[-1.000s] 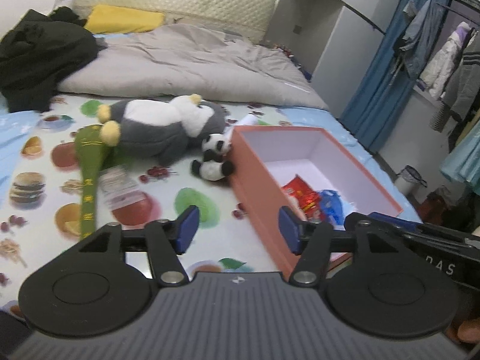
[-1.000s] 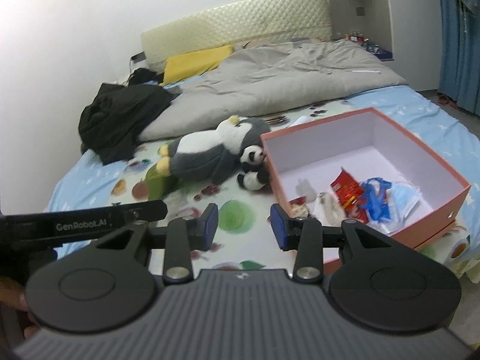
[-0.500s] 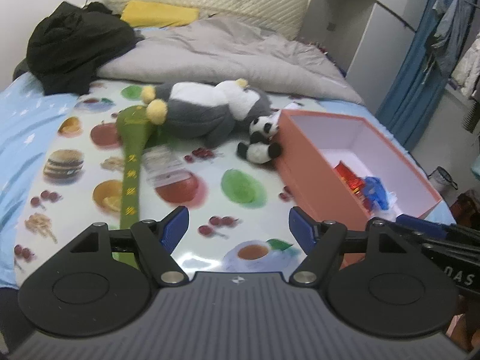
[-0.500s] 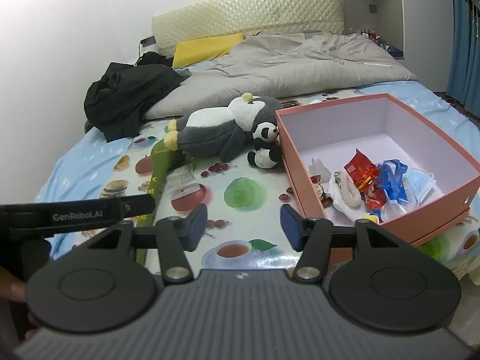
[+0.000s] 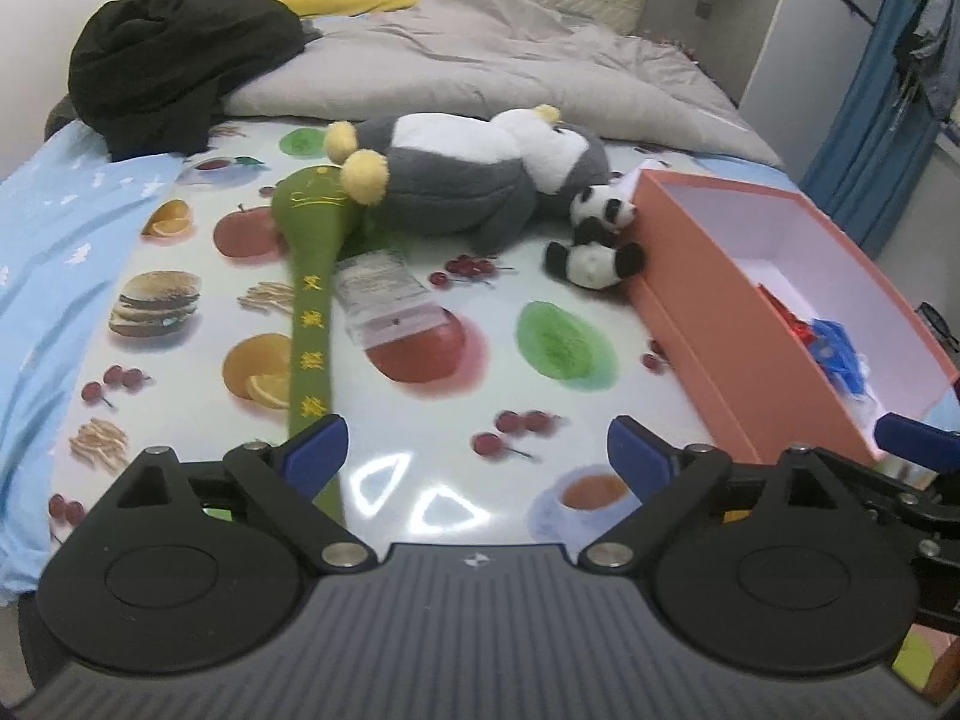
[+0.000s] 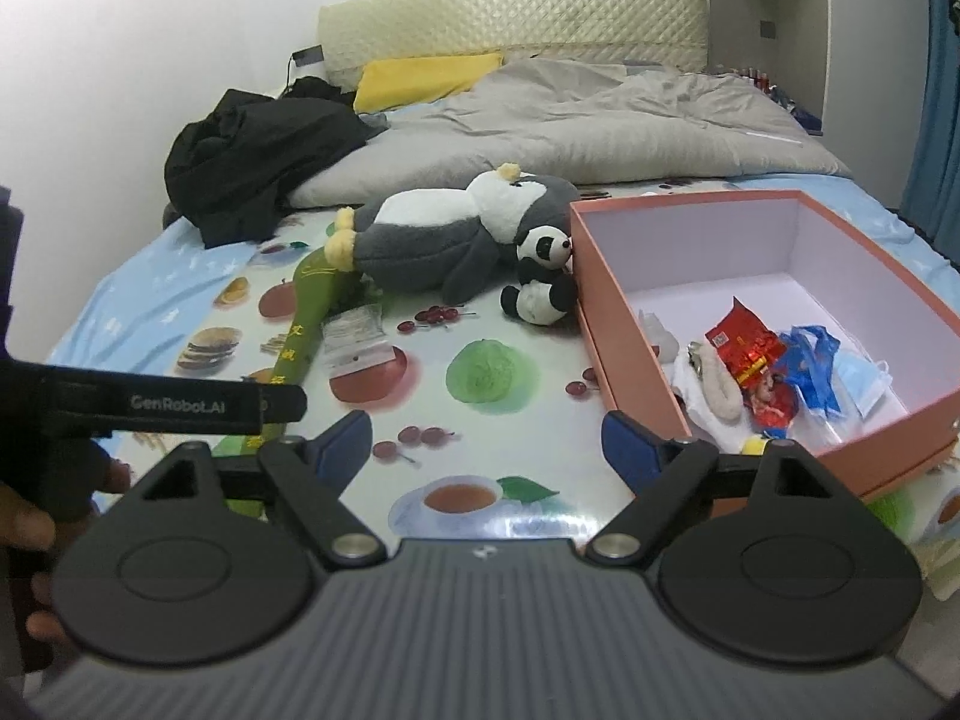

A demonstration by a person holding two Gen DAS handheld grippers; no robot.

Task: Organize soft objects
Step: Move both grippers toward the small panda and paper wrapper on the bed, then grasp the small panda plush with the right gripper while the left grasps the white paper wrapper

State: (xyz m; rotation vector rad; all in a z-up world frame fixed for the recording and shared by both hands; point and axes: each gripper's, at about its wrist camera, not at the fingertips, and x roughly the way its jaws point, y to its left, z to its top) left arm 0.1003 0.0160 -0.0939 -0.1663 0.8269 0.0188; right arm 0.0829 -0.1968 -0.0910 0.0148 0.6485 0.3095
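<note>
While both tongs point(image 5: 477, 450) point(image 6: 485, 441) spread empty, penguin plush point(image 6: 450, 234) beside pink box point(image 6: 606, 324)

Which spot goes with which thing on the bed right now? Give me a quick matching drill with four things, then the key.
Things:
1. small panda toy
2. red snack packet
3. green plush stick
4. black clothes

Places:
A. heaped at the far left of the bed, beside the grey blanket
B. lying lengthwise on the fruit-print sheet, its head by the big penguin toy's yellow feet
C. inside the orange box
D. on the sheet, right against the outside of the box's near-left wall

Pairs: 1-D, 2-C, 3-B, 4-A
</note>
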